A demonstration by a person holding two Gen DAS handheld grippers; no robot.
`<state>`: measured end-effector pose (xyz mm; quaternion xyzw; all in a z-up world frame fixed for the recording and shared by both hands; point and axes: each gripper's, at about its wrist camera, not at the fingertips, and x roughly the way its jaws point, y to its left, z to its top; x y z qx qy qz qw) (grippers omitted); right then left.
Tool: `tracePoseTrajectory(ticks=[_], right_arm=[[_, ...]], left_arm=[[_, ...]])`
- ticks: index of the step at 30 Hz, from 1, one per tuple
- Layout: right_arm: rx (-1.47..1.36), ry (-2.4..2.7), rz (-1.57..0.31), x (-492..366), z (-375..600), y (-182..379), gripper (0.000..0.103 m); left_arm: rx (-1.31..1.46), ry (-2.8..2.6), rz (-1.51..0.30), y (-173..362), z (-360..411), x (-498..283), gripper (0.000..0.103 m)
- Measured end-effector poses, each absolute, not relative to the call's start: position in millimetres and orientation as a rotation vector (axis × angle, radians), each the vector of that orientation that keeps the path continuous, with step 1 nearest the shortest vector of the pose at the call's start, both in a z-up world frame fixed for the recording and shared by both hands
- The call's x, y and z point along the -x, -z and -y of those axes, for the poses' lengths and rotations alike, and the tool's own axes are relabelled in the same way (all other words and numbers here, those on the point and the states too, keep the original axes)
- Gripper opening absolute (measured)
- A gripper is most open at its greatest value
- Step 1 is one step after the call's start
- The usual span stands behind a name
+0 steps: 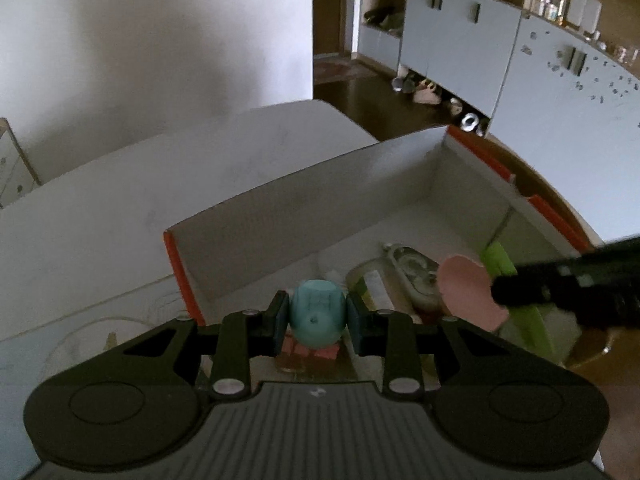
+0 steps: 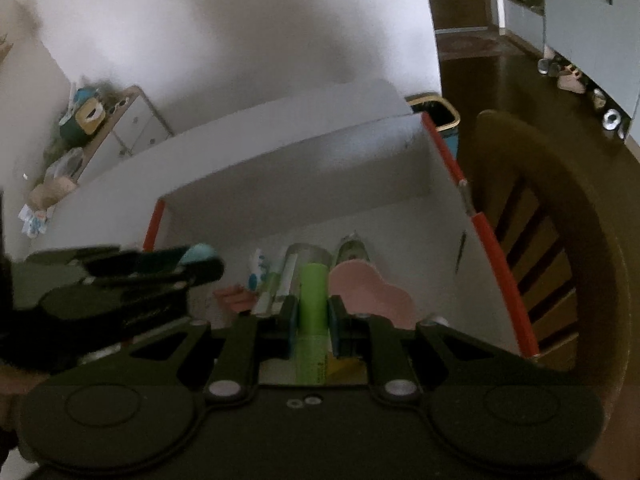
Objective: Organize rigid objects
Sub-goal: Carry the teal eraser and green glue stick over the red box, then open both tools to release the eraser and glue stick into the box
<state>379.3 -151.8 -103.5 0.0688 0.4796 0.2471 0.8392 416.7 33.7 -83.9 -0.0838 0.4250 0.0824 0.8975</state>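
two rigid objects hang over the white cardboard box with orange edges (image 1: 360, 184): a rounded teal plastic piece (image 1: 316, 318) clamped in the left gripper (image 1: 316, 320), and a slim lime-green tube (image 2: 313, 300) pinched in the right gripper (image 2: 313, 312). both tools tilt down toward the box floor, apparently to drop their loads beside a flat pink scalloped piece (image 2: 368, 292) and a clear container (image 1: 412, 272) already inside. a dark wooden chair (image 2: 560, 240) stands just beside the box.

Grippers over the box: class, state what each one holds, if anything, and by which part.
Left gripper clamps a teal egg-shaped object across its sides. Right gripper clamps a green tube across its middle.
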Motion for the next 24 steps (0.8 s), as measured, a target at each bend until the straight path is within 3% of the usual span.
tracePoseTrajectory(ticks=[24], right_arm=[[0.022,-0.588,-1.041,-377.4,126.5,130.9,0.015]], left_arm=[[0.112,-0.194,-1.07,121.4,-24.3,-464.9,0.03]])
